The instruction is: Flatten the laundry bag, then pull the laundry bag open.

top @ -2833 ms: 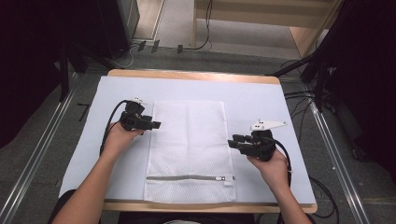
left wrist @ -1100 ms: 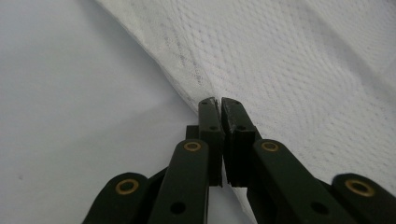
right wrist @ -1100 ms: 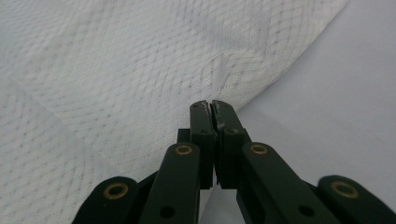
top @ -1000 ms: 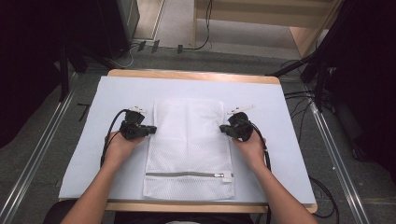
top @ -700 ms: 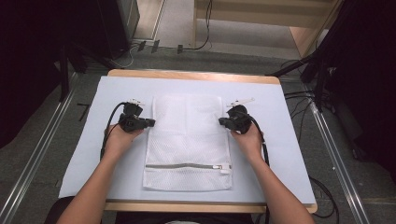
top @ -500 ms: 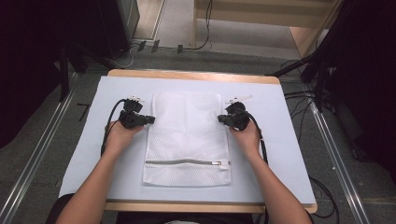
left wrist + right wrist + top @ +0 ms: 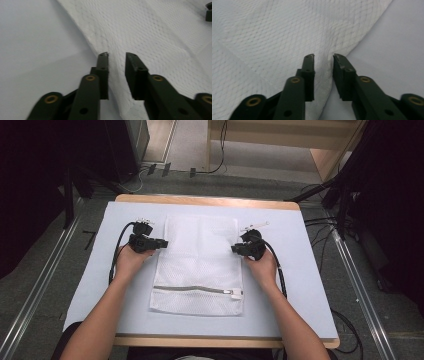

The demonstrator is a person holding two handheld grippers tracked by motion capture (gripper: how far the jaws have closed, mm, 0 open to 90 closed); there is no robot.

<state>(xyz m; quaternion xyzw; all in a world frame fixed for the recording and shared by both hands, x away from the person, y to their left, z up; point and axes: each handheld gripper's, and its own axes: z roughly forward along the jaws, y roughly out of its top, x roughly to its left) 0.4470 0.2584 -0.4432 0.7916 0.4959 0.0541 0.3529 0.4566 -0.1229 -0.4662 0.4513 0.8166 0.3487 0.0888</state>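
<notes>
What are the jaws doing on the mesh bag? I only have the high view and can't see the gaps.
Observer: In the left gripper view, the left gripper is open. Its jaws have just been opening. The edge of the mesh bag lies between them, but the pads don't press on it.
Operator: And the right one?
Observer: Same in the right gripper view. The right gripper has just been opening its jaws. The bag's edge sits in the gap, not pinched.
Operator: Is the cloth flat there?
Observer: Not quite. In the left gripper view a soft crease runs up the mesh from the gap between the jaws.
</notes>
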